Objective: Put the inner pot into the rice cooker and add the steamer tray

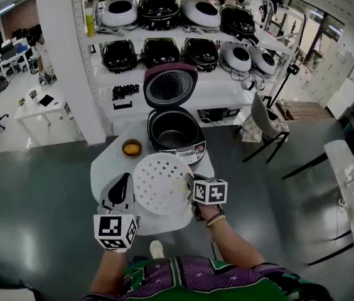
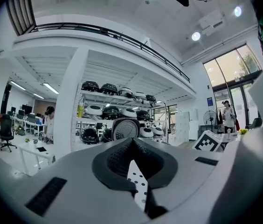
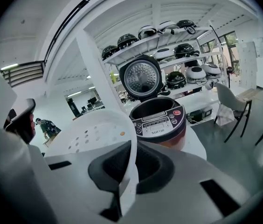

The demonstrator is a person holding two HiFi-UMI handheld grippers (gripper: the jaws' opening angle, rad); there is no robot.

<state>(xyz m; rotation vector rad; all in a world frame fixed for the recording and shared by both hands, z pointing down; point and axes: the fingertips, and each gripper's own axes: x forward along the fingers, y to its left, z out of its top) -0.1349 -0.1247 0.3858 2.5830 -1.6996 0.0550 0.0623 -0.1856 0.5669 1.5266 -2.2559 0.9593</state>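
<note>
Left tongs [image 1: 125, 192], right tongs [image 1: 191, 192], pinching opposite rims of steamer tray [image 1: 161, 182]

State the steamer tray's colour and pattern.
White steamer tray, perforated with small holes; clearest in the head view.

Steamer tray [image 2: 138, 185] rim (white, perforated) pinched between the left gripper's [image 2: 132, 158] fingers

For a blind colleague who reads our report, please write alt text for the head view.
The left claw and right claw hold a white perforated steamer tray by opposite edges over a round white table, in front of an open rice cooker. Shelves of more cookers stand behind.
</note>
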